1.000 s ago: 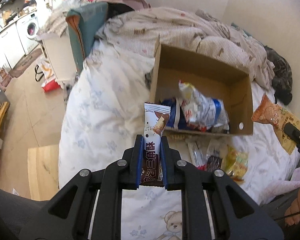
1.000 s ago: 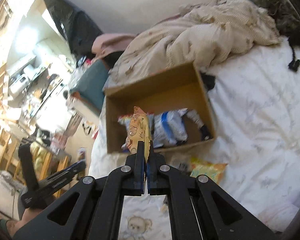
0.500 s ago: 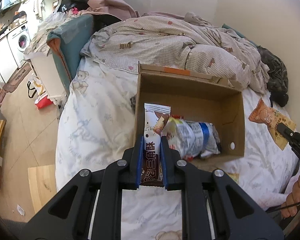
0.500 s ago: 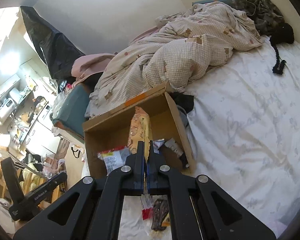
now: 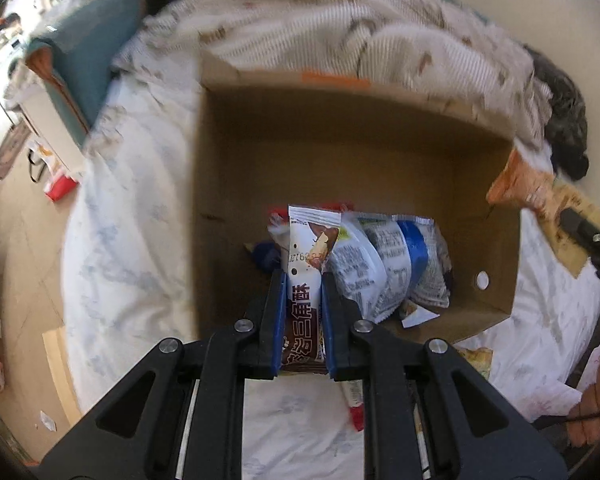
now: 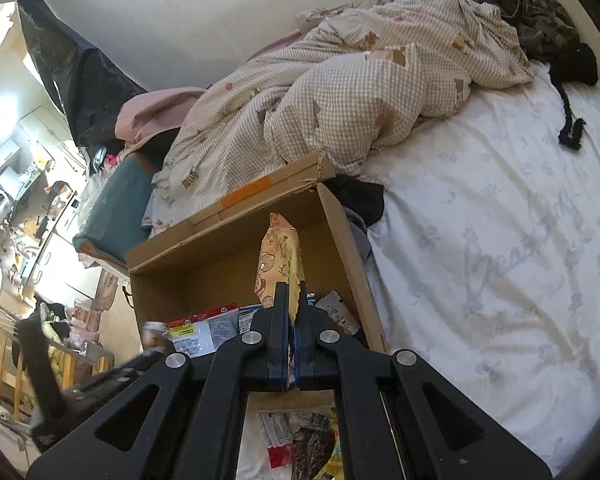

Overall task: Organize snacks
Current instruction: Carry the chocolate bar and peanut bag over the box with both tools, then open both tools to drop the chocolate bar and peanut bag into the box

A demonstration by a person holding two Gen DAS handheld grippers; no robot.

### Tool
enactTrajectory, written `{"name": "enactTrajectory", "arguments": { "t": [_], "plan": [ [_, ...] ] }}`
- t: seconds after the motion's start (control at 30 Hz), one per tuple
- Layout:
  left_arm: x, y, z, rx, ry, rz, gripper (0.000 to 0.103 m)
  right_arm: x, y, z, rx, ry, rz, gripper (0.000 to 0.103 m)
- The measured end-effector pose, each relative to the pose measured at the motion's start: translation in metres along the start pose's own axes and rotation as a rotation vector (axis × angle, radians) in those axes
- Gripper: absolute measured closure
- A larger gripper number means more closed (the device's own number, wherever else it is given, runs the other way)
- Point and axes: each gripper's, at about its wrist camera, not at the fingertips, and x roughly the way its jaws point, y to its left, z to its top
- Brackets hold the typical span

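Left gripper (image 5: 303, 280) clamps a brown-and-white wafer packet (image 5: 305, 254) over the cardboard box (image 5: 340, 152). Right gripper (image 6: 291, 300) pinches an orange bear-print bag (image 6: 278, 258) above the same box.

Snack packets (image 5: 384, 264) are lying inside the cardboard box (image 5: 356, 152), which is sitting on the bed sheet (image 6: 500, 240), the rumpled quilt (image 6: 360, 92) lying behind it and more packets (image 6: 296, 440) lying before it.

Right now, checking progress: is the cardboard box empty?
No, the cardboard box already holds a white-and-blue snack bag on its floor.
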Motion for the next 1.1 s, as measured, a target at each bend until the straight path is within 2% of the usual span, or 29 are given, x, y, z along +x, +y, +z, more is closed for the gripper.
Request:
{"name": "enactTrajectory", "arguments": {
  "t": [0.07, 0.17, 0.27, 0.5, 0.67, 0.73, 0.8, 0.83, 0.9, 0.93, 1.0, 1.07, 1.1],
  "plan": [
    [0.019, -0.008, 0.000, 0.022, 0.040, 0.007, 0.090, 0.004, 0.002, -0.001, -0.009, 0.013, -0.006, 0.102],
    [0.042, -0.013, -0.002, 0.017, 0.109, -0.050, 0.090, 0.011, 0.002, -0.004, -0.023, 0.040, -0.032, 0.102],
    [0.041, -0.012, -0.002, 0.019, 0.079, -0.032, 0.090, 0.023, -0.001, -0.007, -0.027, 0.076, -0.070, 0.102],
    [0.008, -0.002, 0.010, 0.003, -0.060, 0.009, 0.090, 0.037, 0.000, -0.003, 0.001, 0.084, -0.044, 0.102],
    [0.007, 0.012, 0.014, -0.022, -0.069, 0.024, 0.090, 0.048, 0.005, 0.002, 0.026, 0.088, 0.032, 0.101],
    [0.009, 0.015, 0.014, -0.029, -0.061, 0.026, 0.089, 0.056, 0.008, 0.004, 0.035, 0.121, 0.078, 0.096],
    [0.013, 0.017, 0.014, -0.048, -0.046, 0.024, 0.089, 0.066, 0.010, 0.000, 0.031, 0.156, 0.031, 0.093],
    [0.014, 0.018, 0.015, -0.056, -0.038, 0.018, 0.084, 0.072, 0.010, -0.003, 0.036, 0.197, 0.024, 0.086],
    [0.018, 0.020, 0.015, -0.077, -0.019, 0.017, 0.055, 0.081, 0.008, -0.009, 0.047, 0.266, 0.042, 0.075],
    [0.018, 0.021, 0.014, -0.093, -0.018, 0.020, 0.033, 0.080, 0.008, -0.009, 0.051, 0.258, 0.049, 0.075],
    [0.015, 0.022, 0.013, -0.104, -0.039, 0.005, 0.031, 0.076, 0.010, -0.008, 0.025, 0.231, 0.039, 0.070],
    [0.013, 0.020, 0.014, -0.090, -0.040, -0.009, 0.031, 0.069, 0.013, -0.006, 0.006, 0.198, 0.042, 0.055],
    [0.012, 0.020, 0.014, -0.090, -0.044, -0.018, 0.031, 0.066, 0.014, -0.005, 0.007, 0.178, 0.045, 0.042]
  ]
}}
